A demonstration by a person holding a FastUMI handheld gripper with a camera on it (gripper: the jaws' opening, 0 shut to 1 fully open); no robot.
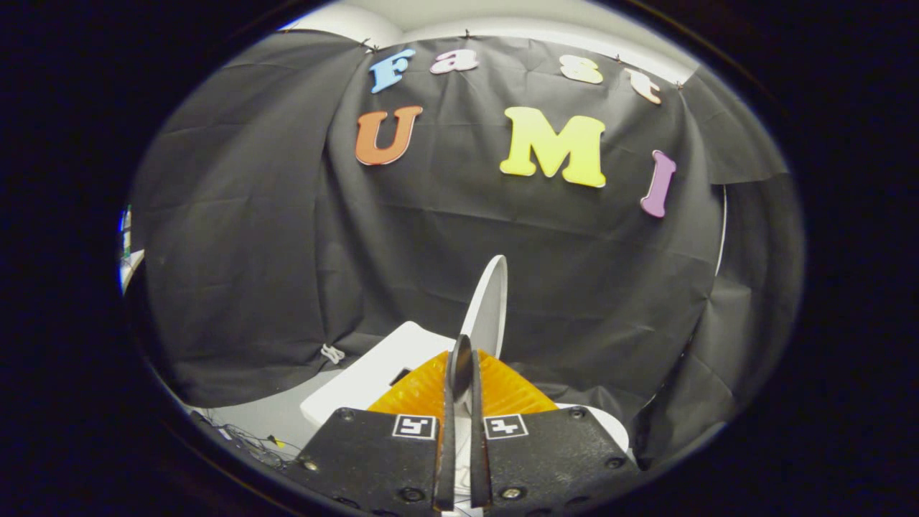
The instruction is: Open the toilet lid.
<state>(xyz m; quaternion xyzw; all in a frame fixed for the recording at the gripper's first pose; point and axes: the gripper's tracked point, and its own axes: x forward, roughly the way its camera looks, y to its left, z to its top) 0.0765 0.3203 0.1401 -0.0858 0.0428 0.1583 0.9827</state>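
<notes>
We have the tool [460, 359] pinching the edge of the lid [490, 305], raised nearly upright above the toilet [366, 377]. Lifting looks almost finished; next, we tip it back and release.

My fingers [461, 373] cover the lower end of the raised white plastic toilet lid [490, 305]; whether they pinch it, I cannot tell.

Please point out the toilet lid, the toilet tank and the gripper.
toilet lid [491, 301]: gripper view, raised edge-on blade.
toilet tank [373, 377]: gripper view, flat top.
gripper [460, 362]: gripper view, fingertips pinching the lid's edge.
</notes>
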